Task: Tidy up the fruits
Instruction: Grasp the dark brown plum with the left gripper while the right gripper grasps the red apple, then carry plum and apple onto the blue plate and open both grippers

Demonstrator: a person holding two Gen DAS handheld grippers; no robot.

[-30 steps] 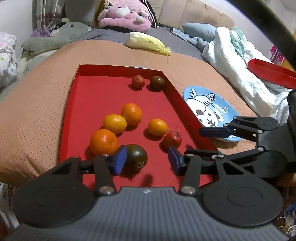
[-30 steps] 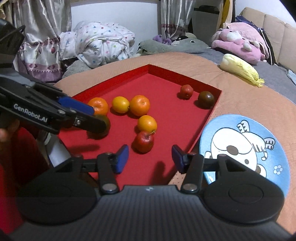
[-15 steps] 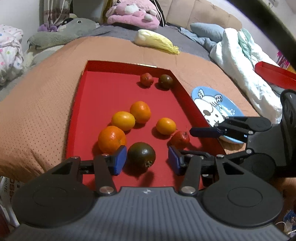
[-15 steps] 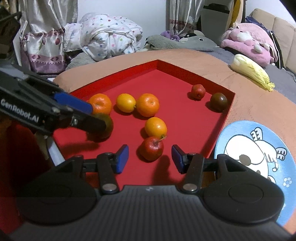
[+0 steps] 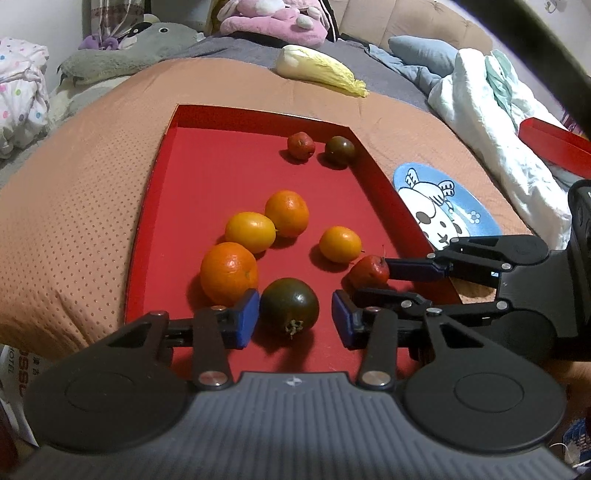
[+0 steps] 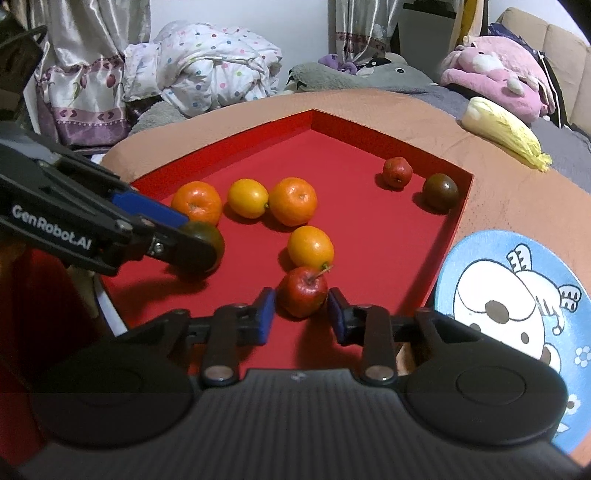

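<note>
A red tray [image 5: 155,177] holds several fruits. My left gripper [image 5: 291,319] is open around a dark green-brown fruit [image 5: 290,308] at the tray's near end, beside a big orange [image 5: 229,271]. My right gripper [image 6: 301,314] is open around a small red apple [image 6: 303,291], also visible in the left wrist view [image 5: 369,271]. Other oranges [image 5: 287,212] lie mid-tray. A second red apple [image 5: 301,145] and a second dark fruit [image 5: 340,150] sit in the far corner. A blue cartoon plate [image 5: 443,206] lies right of the tray.
The tray rests on an orange-brown bedspread [image 5: 74,206]. A napa cabbage [image 5: 321,70] lies beyond the tray. Plush toys [image 5: 273,18], a white quilt [image 5: 491,107] and another red tray [image 5: 554,144] lie at the back and right.
Both grippers have moved forward: the dark fruit now sits between the left fingers and the red apple between the right fingers. Both stay open.
</note>
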